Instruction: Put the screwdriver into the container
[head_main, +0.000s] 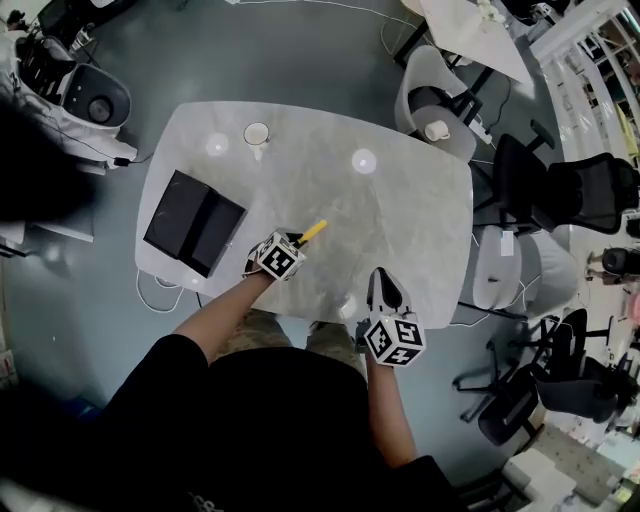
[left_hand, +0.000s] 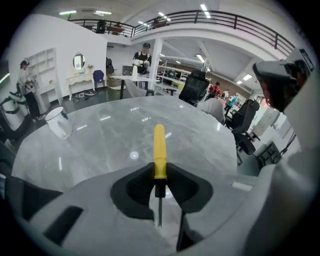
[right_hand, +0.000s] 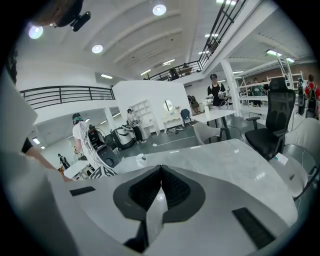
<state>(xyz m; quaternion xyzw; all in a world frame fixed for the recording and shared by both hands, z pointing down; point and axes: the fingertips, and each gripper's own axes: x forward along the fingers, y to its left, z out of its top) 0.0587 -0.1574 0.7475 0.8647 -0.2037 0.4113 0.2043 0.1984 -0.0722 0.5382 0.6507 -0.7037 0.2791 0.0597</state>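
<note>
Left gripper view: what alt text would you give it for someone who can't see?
The left gripper clamps a yellow-handled screwdriver, its handle pointing away over a grey marble table. A white cup stands at the table's far left, and an open workshop hall lies beyond.

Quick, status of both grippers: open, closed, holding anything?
Left gripper: closed on the screwdriver.
Right gripper: closed, nothing between its jaws.

The pale grey marble-veined worktop (head_main: 400, 230) is smooth and glossy. The yellow-handled screwdriver (left_hand: 159, 150) shows smooth plastic and a thin dark metal shaft. The black rectangular container (head_main: 193, 222) looks matt.
</note>
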